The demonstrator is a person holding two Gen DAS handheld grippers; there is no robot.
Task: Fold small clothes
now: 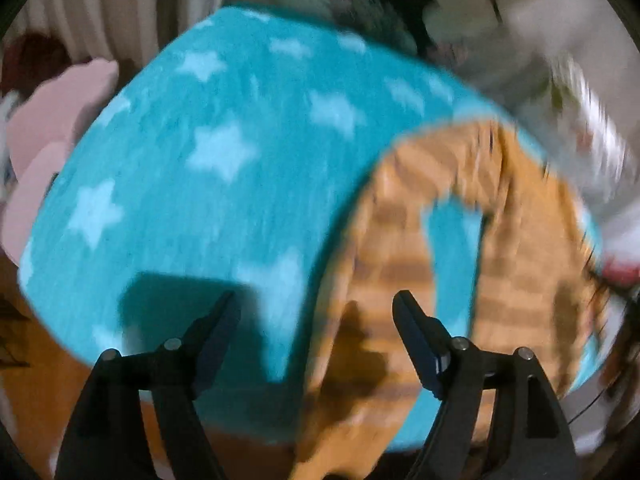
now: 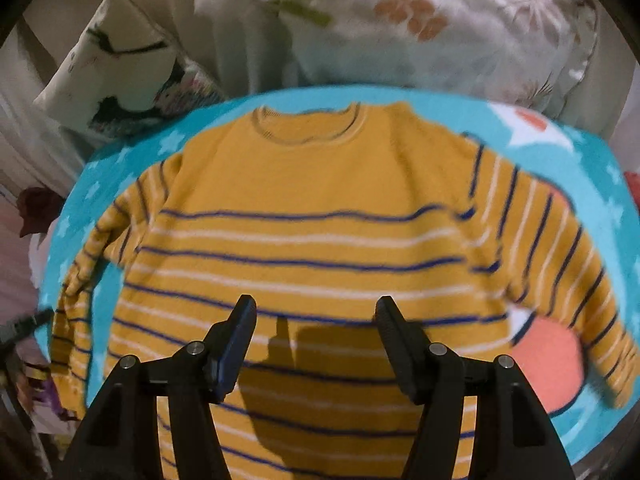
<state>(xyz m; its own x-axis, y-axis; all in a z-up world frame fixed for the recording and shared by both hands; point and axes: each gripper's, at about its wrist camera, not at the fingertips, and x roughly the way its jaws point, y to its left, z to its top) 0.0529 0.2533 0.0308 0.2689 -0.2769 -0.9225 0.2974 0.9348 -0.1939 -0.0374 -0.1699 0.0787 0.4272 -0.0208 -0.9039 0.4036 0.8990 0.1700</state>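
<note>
**Both grippers apart above the spread sweater**

Left wrist view: My left gripper (image 1: 316,300) has its black jaws standing apart with nothing between them. It hangs above the turquoise fleece blanket with pale stars (image 1: 192,184). The picture is blurred. The mustard-yellow knitted sweater with blue and white stripes (image 1: 516,292) lies on this blanket, to the right of the gripper, one sleeve running beneath the right-hand jaw. A pink cushion (image 1: 44,148) sits at the blanket's left edge.

Right wrist view: My right gripper (image 2: 316,304) also has its jaws apart, gripping nothing. It hangs over the lower body of the sweater (image 2: 304,240), which lies flat on the blanket (image 2: 592,184), collar at the far side, both sleeves spread outward. Beyond the blanket's far edge rest a white floral pillow (image 2: 460,28) and a white cushion with dark print (image 2: 116,64).
</note>
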